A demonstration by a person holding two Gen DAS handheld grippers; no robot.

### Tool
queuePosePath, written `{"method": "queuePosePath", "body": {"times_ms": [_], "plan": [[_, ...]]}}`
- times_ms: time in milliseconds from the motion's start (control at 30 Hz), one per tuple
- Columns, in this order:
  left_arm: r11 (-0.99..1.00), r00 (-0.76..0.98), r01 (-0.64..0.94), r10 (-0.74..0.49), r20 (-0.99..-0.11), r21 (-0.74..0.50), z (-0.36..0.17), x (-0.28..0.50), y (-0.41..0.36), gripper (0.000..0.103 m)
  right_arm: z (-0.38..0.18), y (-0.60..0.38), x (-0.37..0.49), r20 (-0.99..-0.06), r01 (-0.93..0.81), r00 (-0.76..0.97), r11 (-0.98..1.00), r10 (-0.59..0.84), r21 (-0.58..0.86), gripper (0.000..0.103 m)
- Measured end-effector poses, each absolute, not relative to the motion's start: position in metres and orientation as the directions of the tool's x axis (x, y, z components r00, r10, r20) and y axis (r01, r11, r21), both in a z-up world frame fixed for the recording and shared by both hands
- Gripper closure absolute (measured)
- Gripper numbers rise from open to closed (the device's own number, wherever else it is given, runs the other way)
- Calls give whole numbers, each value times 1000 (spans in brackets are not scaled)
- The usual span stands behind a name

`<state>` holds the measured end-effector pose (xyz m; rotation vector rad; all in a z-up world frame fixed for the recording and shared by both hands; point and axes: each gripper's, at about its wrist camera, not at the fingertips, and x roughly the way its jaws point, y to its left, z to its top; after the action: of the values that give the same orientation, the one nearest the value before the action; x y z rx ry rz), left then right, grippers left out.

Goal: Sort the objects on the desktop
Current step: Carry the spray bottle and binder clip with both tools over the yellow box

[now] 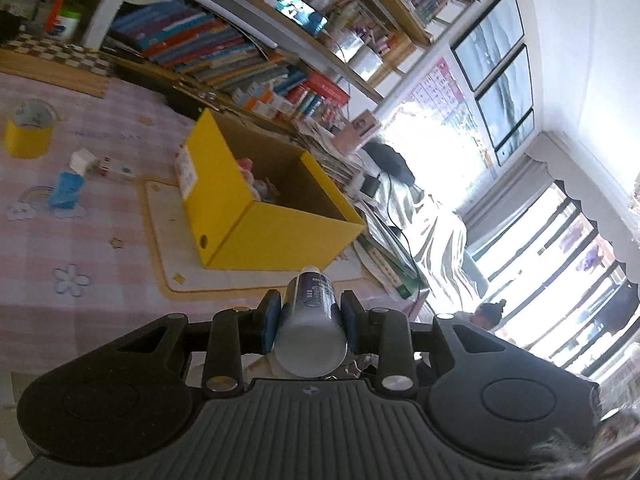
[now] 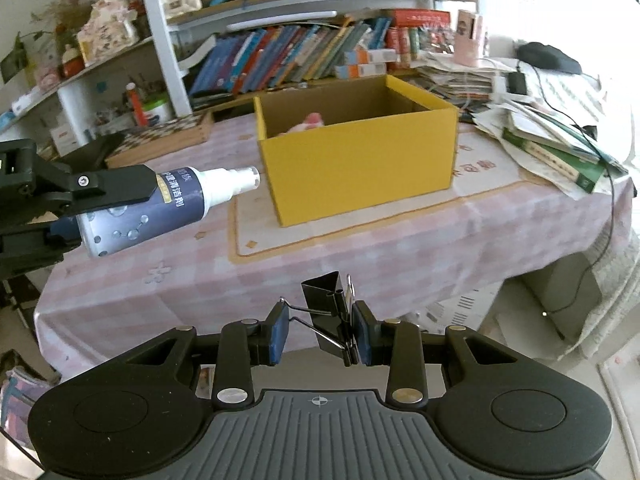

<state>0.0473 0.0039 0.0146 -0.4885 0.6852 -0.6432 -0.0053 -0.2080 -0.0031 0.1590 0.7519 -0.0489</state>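
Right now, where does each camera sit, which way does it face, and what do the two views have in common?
Left wrist: on the left gripper, tilted, facing the yellow box and bookshelves; its own fingers clamp a spray bottle.
Right wrist: on the right gripper, facing the box's front across the pink tablecloth; its fingers pinch a black binder clip, and the left gripper appears at left.
Shared: yellow box, spray bottle, bookshelves.

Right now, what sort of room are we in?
Probably a home study or living room: crowded wooden bookshelves of colourful books, a table under a pink checked tablecloth, and a curtained balcony window.
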Motion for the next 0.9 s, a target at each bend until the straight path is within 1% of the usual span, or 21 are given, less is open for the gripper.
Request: {"method": "queuePosePath", "body": {"times_ms": [400,667,900], "plan": [[689,564,392,-704,-432,-610,11,72,-37,73,-4,-244,13,-698,128,716,984,-3,126,69],[691,569,389,-700,-432,-609,14,92,-63,73,-3,-267,36,-704,107,710,986,14,128,69],[699,588,406,-693,-417,-589,23,114,-85,73,7,-290,61,-679,77,734,990,27,122,69]]}}
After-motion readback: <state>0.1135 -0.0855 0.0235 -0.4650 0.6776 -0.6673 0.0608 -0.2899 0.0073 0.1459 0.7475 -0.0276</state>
